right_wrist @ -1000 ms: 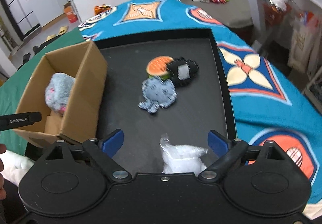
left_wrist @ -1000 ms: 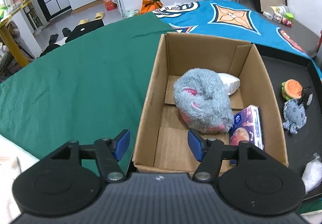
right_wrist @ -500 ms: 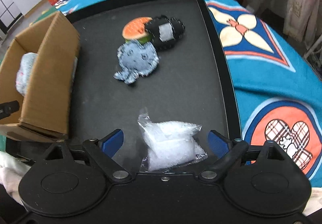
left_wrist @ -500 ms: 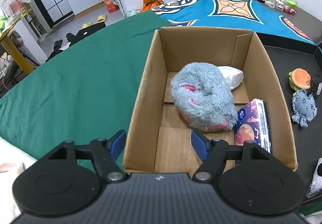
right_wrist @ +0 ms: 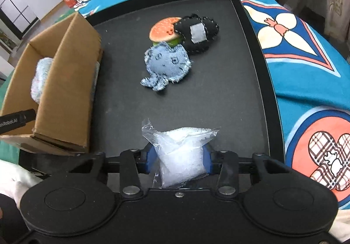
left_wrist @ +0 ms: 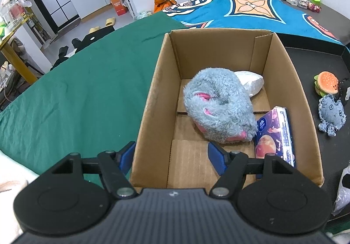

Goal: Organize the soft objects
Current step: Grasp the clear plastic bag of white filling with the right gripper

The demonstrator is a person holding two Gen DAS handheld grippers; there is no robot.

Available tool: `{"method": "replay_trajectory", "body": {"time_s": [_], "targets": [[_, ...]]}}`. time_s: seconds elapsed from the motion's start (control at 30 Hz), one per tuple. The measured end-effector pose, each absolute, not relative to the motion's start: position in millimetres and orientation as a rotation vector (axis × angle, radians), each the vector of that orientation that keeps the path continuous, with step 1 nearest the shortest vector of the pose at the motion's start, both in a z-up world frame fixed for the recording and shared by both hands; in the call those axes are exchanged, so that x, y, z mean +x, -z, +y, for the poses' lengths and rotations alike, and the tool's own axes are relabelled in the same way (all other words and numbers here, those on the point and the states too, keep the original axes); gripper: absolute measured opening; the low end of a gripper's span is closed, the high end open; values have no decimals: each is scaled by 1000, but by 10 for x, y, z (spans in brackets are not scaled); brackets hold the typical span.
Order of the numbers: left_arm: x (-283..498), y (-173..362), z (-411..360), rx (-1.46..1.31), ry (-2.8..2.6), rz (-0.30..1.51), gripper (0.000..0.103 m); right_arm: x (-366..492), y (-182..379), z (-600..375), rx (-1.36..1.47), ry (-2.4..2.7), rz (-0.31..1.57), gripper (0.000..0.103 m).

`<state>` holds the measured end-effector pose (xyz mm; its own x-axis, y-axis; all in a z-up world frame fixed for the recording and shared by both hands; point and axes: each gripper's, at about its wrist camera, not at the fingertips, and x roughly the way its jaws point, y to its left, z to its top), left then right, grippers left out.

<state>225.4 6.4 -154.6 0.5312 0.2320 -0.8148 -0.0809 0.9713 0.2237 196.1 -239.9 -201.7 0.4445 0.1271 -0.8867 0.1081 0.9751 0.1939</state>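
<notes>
The plastic bag [right_wrist: 181, 154] sits between the closing blue pads of the right tool [right_wrist: 178, 159], which pinch it, with the cardboard box [right_wrist: 65, 82] to its left, while the left tool [left_wrist: 170, 154] hangs open over that box.

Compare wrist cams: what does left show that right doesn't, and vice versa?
Left only: the box interior, with a tissue pack and a white bag beside the grey plush; left gripper open, straddling the box's near left corner.

Right only: right gripper closing on the clear plastic bag, pads against its sides; the whole black patch plush.

Both: cardboard box, grey plush, burger plush, denim octopus, black tray.
</notes>
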Motion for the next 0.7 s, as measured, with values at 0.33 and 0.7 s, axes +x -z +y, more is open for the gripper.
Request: {"method": "replay_trajectory", "body": {"time_s": [0.33, 0.7], "targets": [[2217, 1483, 148, 135, -167, 990, 70, 1954, 1834, -2382, 223, -9, 1047, 40], [2196, 1352, 354, 59, -131, 987, 70, 1961, 1534, -2300, 221, -17, 976, 40]]}}
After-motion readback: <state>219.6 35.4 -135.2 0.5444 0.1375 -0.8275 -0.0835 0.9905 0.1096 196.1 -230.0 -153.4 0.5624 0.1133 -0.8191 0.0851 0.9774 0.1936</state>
